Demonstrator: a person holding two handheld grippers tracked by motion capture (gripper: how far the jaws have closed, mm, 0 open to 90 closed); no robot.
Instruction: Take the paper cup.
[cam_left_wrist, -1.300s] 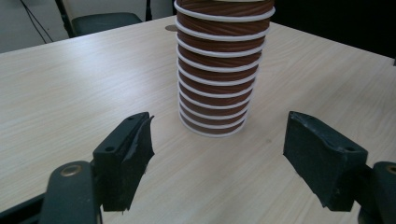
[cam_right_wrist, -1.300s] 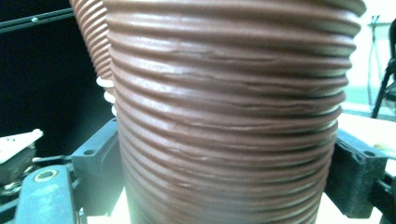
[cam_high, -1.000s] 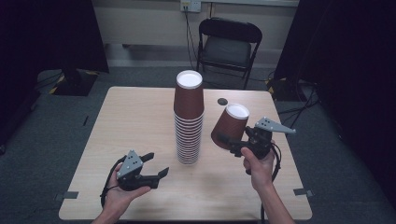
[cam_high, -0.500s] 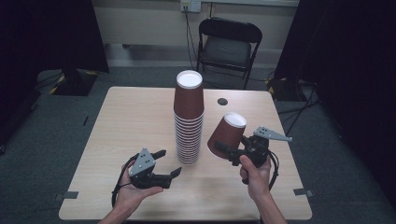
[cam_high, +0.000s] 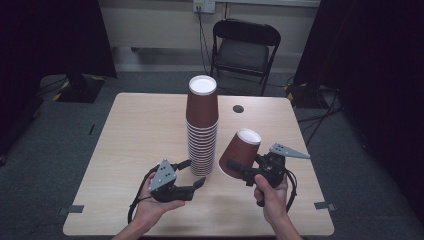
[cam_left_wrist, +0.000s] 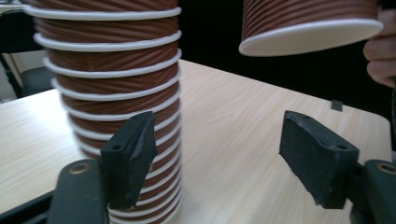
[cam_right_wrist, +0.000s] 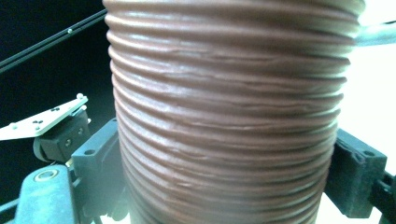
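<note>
A: Nearest the person, how did the left gripper (cam_high: 196, 174) stand?

B: Its jaws gaped wide, though they had just been closing a little, and nothing lay between them. One pad (cam_left_wrist: 130, 156) sat just beside the foot of the stack of cups (cam_high: 202, 127); whether it touched the stack could not be told.

A: And the right gripper (cam_high: 239, 169)?

B: It was clamped on a single brown cup (cam_high: 239, 152), one pad on each side of the ribbed wall. The cup hung upside down and tilted, clear of the table (cam_high: 140, 130), just beside the stack.

A: Farther off?

B: A black chair (cam_high: 245, 47) stood beyond the table.
</note>
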